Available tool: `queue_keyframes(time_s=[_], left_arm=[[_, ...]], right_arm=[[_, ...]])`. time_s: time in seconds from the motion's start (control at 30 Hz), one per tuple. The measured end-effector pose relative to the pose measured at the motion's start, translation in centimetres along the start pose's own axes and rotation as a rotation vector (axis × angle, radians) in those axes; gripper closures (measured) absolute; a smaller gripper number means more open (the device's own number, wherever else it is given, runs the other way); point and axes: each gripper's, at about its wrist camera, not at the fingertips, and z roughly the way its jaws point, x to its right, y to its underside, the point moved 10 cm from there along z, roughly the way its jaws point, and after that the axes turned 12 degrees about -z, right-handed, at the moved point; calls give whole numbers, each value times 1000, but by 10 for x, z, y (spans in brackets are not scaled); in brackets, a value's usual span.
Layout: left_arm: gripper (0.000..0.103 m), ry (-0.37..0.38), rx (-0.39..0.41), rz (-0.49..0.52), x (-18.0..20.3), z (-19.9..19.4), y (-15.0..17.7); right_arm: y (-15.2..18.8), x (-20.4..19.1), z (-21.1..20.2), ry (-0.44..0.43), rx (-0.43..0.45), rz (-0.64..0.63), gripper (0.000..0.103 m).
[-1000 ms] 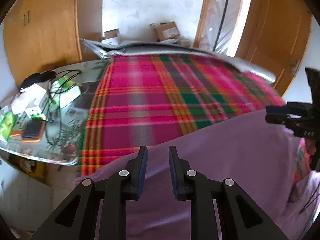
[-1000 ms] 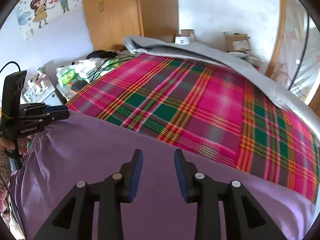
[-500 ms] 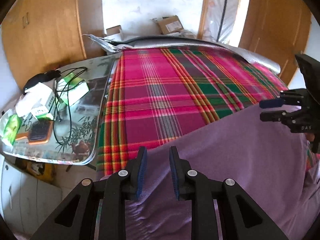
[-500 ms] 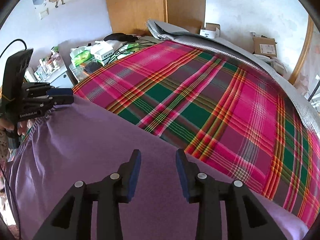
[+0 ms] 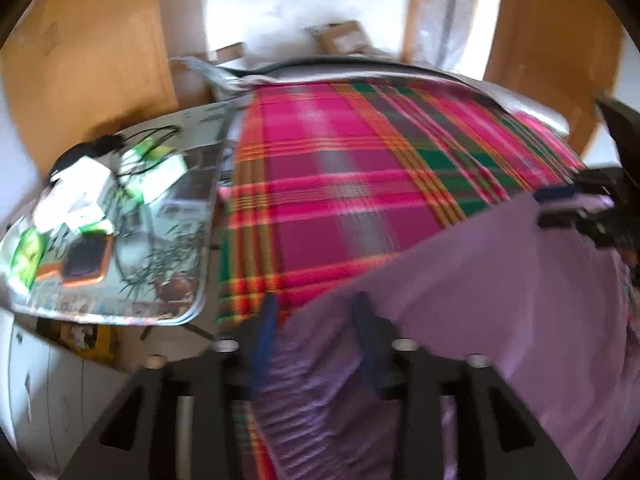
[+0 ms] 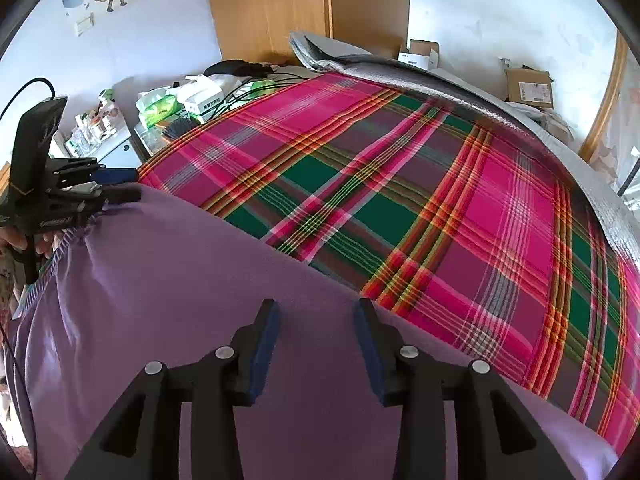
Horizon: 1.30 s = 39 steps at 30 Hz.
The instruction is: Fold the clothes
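Observation:
A purple garment (image 6: pixel 192 292) lies spread over the near part of a bed with a pink, green and red plaid blanket (image 6: pixel 400 184). In the right wrist view my right gripper (image 6: pixel 316 320) stands open above the cloth's far edge, with nothing between the pads. My left gripper shows at the far left (image 6: pixel 120 186), its fingers at a bunched corner of the cloth. In the blurred left wrist view my left gripper (image 5: pixel 316 320) stands open with gathered purple cloth (image 5: pixel 320 384) lying between its fingers. My right gripper shows at the right edge (image 5: pixel 568 204) by the cloth's other corner.
A glass-topped side table (image 5: pixel 168 304) left of the bed carries boxes, cables and a black device (image 5: pixel 86 260). A grey quilt (image 6: pixel 380 68) lies along the bed's far edge. Wooden wardrobes (image 6: pixel 272 4) and cardboard boxes (image 6: pixel 528 88) stand behind.
Both grippers' jaws have opened wider than before. The left wrist view has swung and is now blurred; the purple cloth's corner has bunched up between the left fingers.

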Motion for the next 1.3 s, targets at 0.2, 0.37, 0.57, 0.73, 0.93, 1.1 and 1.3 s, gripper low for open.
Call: queue_keyframes(time_s=[0.2,0.37,0.57,0.73,0.93,1.1,1.3], left_arm=[[44,12,-2,1,0,1,-1],[44,-14,-4,-6,-2,1,-1],[45,38,-20,-16,-4,-5,5],[45,42,-28,2,-1,-6,6],[47,39,-22,5,-2,-6,6],[68,42,-4,1,-3,-9,6],[83,64,6,18,5,-12,9]], right_arm=[[-1,4,0,6,5,4,57],[-2,5,3,25,3,-7,57],[-5,9,6,42,12,-8,57],[-6,15,12,39,15,-13,52],[-6,15,13,35,21,6,51],[-6,16,12,42,33,21,50],[-5,11,10,46,43,15,60]])
